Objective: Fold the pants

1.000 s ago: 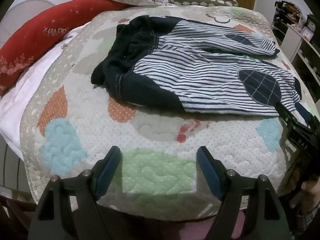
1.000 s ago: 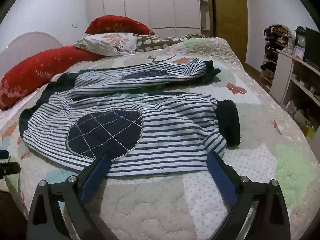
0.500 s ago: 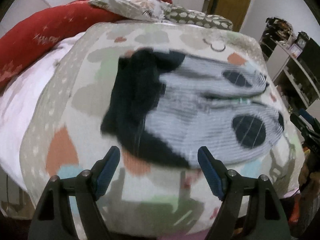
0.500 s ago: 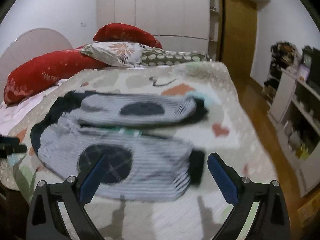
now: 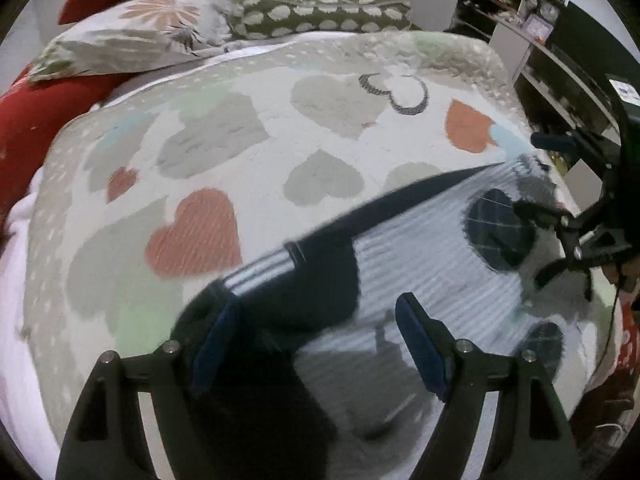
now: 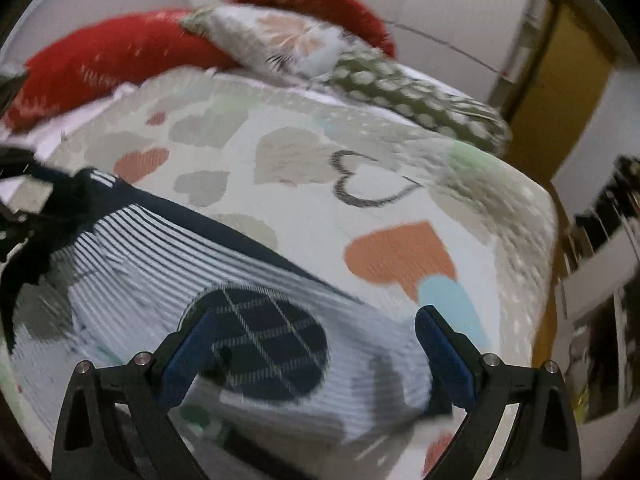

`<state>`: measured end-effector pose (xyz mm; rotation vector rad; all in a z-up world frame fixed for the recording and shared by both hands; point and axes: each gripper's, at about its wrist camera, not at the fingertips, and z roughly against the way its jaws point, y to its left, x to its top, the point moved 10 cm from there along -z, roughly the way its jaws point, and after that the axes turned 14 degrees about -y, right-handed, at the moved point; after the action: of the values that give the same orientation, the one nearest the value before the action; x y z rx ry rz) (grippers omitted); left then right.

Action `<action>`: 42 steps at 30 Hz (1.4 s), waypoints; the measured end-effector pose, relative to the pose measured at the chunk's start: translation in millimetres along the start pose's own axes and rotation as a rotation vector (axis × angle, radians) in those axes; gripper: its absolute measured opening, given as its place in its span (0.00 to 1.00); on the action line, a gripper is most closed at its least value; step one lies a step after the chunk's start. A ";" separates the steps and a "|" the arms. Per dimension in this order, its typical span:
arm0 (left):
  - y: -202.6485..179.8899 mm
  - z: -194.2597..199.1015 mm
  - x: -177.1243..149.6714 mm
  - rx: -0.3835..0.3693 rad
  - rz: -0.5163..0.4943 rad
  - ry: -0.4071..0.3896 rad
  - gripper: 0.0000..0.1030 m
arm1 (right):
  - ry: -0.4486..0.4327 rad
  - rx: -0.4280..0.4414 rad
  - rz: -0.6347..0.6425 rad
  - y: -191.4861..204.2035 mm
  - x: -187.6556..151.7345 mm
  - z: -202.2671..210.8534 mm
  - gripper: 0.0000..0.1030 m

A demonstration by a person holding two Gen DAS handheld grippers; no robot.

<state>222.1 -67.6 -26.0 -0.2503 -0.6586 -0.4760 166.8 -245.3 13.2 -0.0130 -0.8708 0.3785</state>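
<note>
The navy-and-white striped pants lie on the heart-patterned quilt, blurred by motion. My left gripper is open, low over the dark waistband end. My right gripper is open over the leg, straddling the dark checked knee patch and the striped cuff end. The right gripper also shows at the right edge of the left wrist view. Neither gripper holds cloth.
Red bolster pillows, a floral pillow and a spotted pillow lie at the head of the bed. Shelves with clutter stand right of the bed. A yellow door is at the back right.
Both grippers have swung forward and down over the pants, which now fill the lower part of each view. Both stay open.
</note>
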 end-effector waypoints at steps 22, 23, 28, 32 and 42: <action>-16.8 40.6 -5.6 0.091 -0.023 -0.117 0.04 | 0.051 0.113 -0.125 24.1 -3.6 -19.1 0.08; -19.5 51.4 -7.3 0.095 -0.016 -0.135 0.04 | 0.030 0.109 -0.128 26.5 -1.0 -7.3 0.08; -34.4 118.3 -28.4 0.072 0.082 -0.259 0.04 | -0.039 0.096 -0.087 45.9 -4.7 47.7 0.08; -45.1 150.8 -66.4 0.077 0.143 -0.316 0.04 | -0.064 0.116 -0.110 70.9 -35.4 87.5 0.08; -50.7 177.9 -173.5 0.117 0.268 -0.263 0.05 | -0.013 0.170 -0.342 114.6 -153.3 125.9 0.10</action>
<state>-16.3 13.7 3.4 -0.2887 -0.8927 -0.1467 -53.2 -206.7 -38.0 0.2928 -0.8338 0.1306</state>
